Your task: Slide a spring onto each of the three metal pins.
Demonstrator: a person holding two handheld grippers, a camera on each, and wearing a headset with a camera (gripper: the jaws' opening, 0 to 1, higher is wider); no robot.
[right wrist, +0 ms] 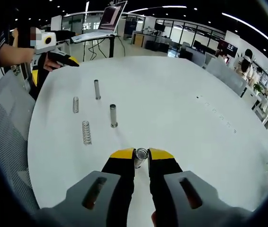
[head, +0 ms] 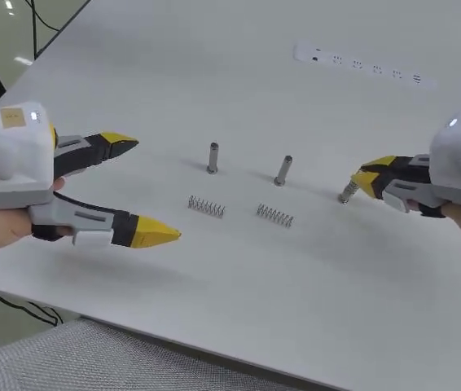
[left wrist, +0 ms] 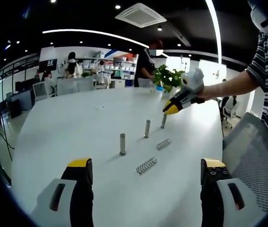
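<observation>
Two bare metal pins [head: 212, 158] [head: 283, 170] stand upright on the white table [head: 239, 285]. In front of them lie two loose springs [head: 206, 206] [head: 274, 215]. A third pin [head: 349, 192] at the right carries a spring [right wrist: 141, 156], and my right gripper [head: 362, 179] [right wrist: 141, 155] is shut on that spring from both sides. My left gripper [head: 145, 189] [left wrist: 146, 166] hovers open at the left, well short of the nearer spring [left wrist: 147, 165] and the pins [left wrist: 122, 144] [left wrist: 147, 128], with nothing between its jaws.
A white power strip [head: 361, 65] lies at the far right of the table. The table's near edge runs below the grippers, with a grey chair seat [head: 92, 358] under it. A laptop [right wrist: 101, 23] sits on a stand beyond the table.
</observation>
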